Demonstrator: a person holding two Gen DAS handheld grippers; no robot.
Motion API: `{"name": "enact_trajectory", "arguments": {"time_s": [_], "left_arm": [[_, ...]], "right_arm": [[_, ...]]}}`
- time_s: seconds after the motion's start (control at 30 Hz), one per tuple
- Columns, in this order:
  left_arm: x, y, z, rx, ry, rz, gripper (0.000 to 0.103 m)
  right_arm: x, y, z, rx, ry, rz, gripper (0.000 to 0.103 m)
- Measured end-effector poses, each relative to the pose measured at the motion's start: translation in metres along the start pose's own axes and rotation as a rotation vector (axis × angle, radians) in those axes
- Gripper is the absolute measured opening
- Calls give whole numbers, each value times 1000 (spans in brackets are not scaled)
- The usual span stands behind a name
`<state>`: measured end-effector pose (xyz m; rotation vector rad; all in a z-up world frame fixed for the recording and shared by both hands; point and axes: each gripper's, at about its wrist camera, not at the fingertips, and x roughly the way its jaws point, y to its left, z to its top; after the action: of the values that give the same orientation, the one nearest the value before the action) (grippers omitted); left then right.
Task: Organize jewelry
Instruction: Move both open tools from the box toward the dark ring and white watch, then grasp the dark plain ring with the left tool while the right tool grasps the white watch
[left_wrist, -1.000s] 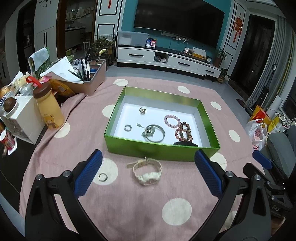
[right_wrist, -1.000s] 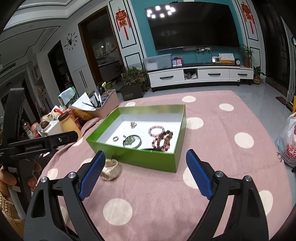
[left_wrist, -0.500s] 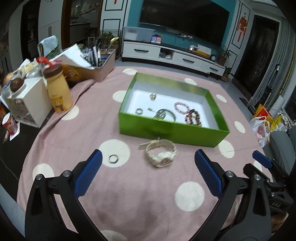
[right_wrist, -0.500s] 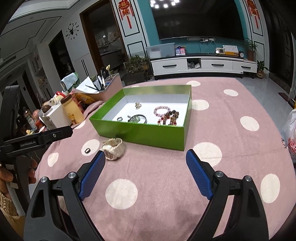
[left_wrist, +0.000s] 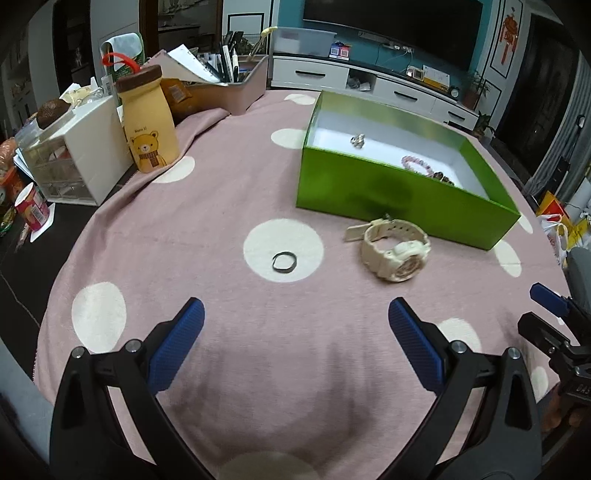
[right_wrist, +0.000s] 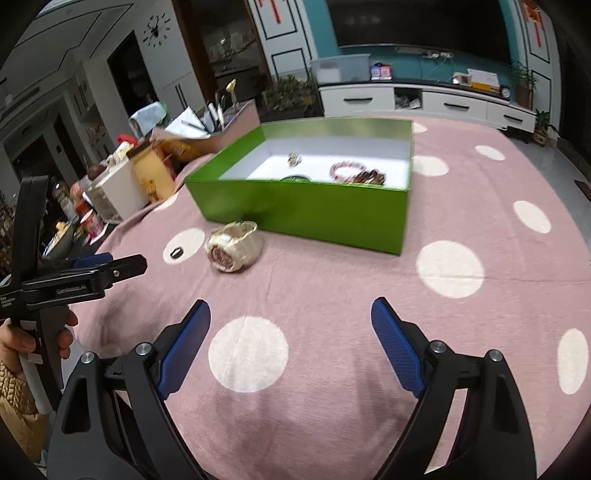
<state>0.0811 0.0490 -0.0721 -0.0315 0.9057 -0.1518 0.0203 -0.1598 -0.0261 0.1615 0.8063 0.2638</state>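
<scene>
One watch (left_wrist: 396, 251), strap boxward (left_wrist: 388, 192)

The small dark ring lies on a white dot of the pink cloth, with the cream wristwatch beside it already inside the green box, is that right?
Not quite: the cream wristwatch is not inside the green box; it lies on the pink cloth just in front of the box, as the left wrist view shows. The small dark ring does lie on a white dot, with the watch beside it.
</scene>
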Motion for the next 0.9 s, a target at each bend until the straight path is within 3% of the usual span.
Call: {"name": "enact_trajectory", "arguments": {"time_s": [0.43,0.63,0.9], "left_arm": [[41,9,10,28,8,41,97],[57,8,15,46,12,43,84],[68,9,16,64,-4,48,59]], "right_arm": [[47,17,18,-33,59,48,89],[69,22,33,-33,74,63,89],[96,35,43,-71,99,65,89]]}}
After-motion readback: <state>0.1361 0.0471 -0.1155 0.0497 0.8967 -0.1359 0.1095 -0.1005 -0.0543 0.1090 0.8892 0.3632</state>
